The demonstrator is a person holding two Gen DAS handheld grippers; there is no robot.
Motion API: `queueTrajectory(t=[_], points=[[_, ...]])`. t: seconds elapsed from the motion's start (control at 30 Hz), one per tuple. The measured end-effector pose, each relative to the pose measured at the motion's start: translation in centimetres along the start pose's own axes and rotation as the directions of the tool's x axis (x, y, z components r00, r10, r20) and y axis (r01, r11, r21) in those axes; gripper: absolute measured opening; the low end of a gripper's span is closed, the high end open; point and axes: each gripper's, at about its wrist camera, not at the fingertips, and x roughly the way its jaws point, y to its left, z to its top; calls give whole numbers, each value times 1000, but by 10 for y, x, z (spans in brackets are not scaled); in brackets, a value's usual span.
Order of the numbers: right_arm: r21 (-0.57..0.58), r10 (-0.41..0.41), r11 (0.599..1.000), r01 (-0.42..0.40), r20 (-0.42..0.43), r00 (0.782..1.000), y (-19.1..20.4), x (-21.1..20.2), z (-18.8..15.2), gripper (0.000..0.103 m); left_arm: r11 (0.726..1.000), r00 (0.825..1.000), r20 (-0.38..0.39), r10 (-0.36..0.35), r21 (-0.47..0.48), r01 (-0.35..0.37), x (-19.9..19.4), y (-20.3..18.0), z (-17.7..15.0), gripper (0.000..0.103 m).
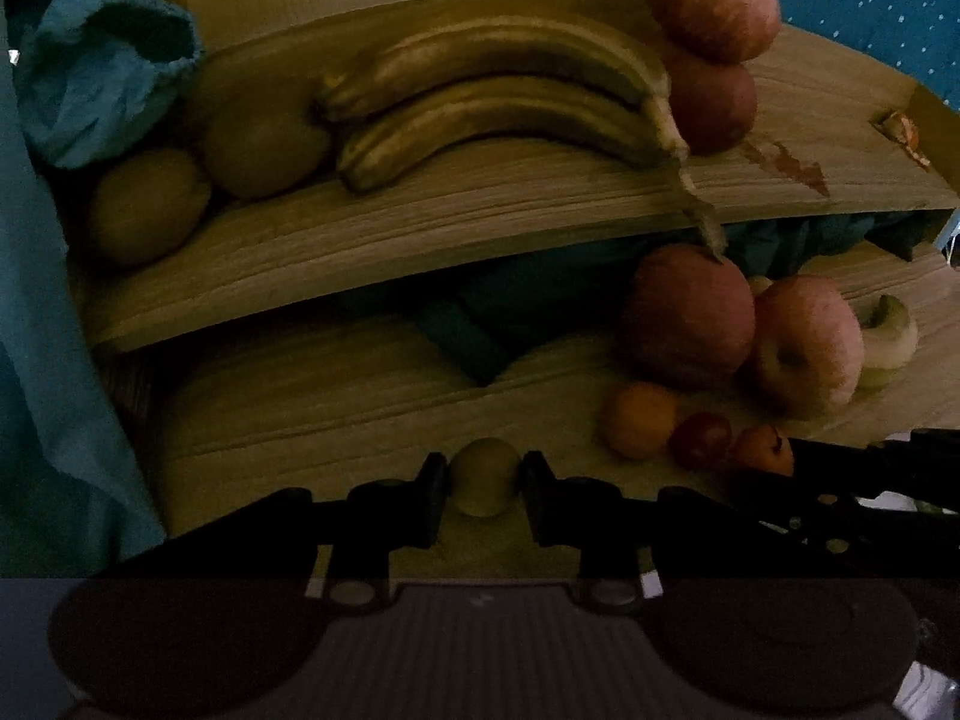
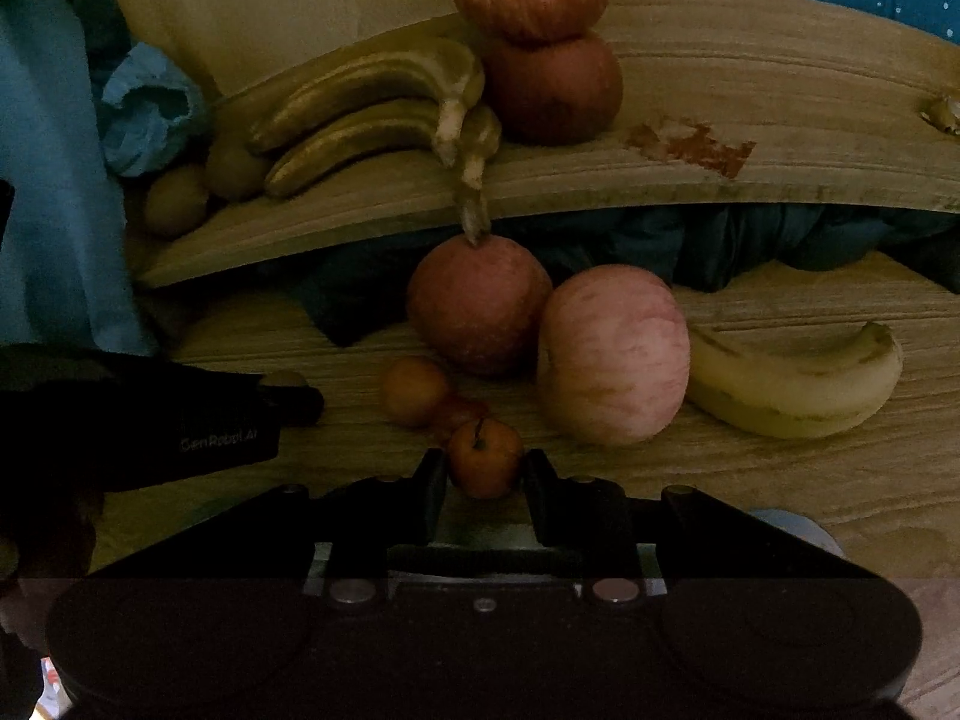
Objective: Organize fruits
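- Evidently both grippers are at the low tabletop [image 2: 780, 480], each with a small fruit between its fingers – the left gripper [image 1: 485, 489] brackets a small greenish fruit [image 1: 483, 483], the right gripper [image 2: 485, 471] a small orange-red fruit with a stem [image 2: 485, 456].
- In each case the fingers stand just beside the fruit's sides, only narrowly apart; whether they press it or merely flank it I cannot tell, and both fruits look to be resting on the wood rather than lifted.
- My guess is that the sorting goes by kind – the raised shelf [image 1: 420, 228] already carries 2 round greenish-brown fruits [image 1: 150, 204] at its left end, a pair of bananas [image 1: 480, 114] in the middle, and 2 apples [image 1: 711, 0] stacked 1 on the other at the right.
- No bowl or basket shows; the shelf serves as the holder.
- Left below on the tabletop: 2 large apples [image 2: 480, 306] touching each other, a small orange fruit [image 2: 414, 390] with another small red one close by, and a loose banana [image 2: 798, 384] off to the right.
- Crumpled teal cloth [image 1: 102, 60] sits beside the shelf's left end, crowding the greenish fruits' spot.
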Motion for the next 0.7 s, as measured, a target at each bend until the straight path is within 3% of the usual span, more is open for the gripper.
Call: queueTrajectory(t=[0.7], points=[[-24,37,999,-37,4,999,-1,-21,-17,30,999,999,22,-37,-22,37,-29,-10,-21,30]])
